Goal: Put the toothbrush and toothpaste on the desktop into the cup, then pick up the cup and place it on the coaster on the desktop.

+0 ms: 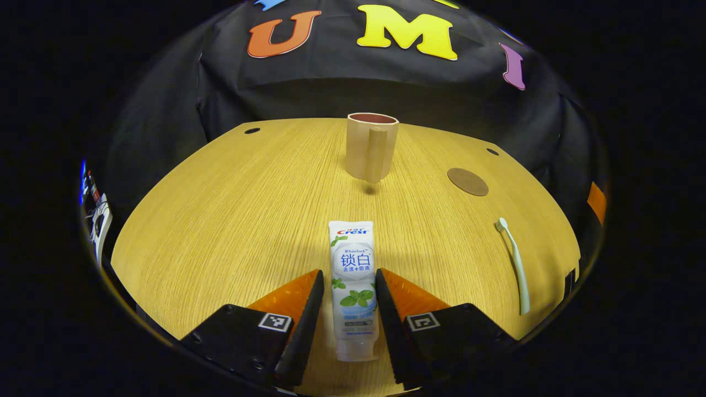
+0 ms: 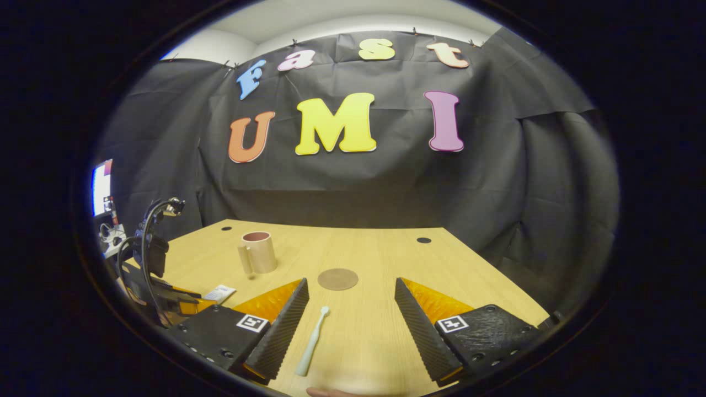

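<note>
Wooden desktop [image 1: 231, 220] carrying a cup [image 1: 372, 146] at the far side, a coaster [image 1: 468, 181] to its right, and a toothbrush [image 1: 514, 264] nearer. Left gripper [image 1: 348, 286] open, fingers flanking the flat toothpaste tube [image 1: 353, 286]; contact cannot be told. Right gripper [image 2: 348, 309] wide open above the toothbrush.
</note>
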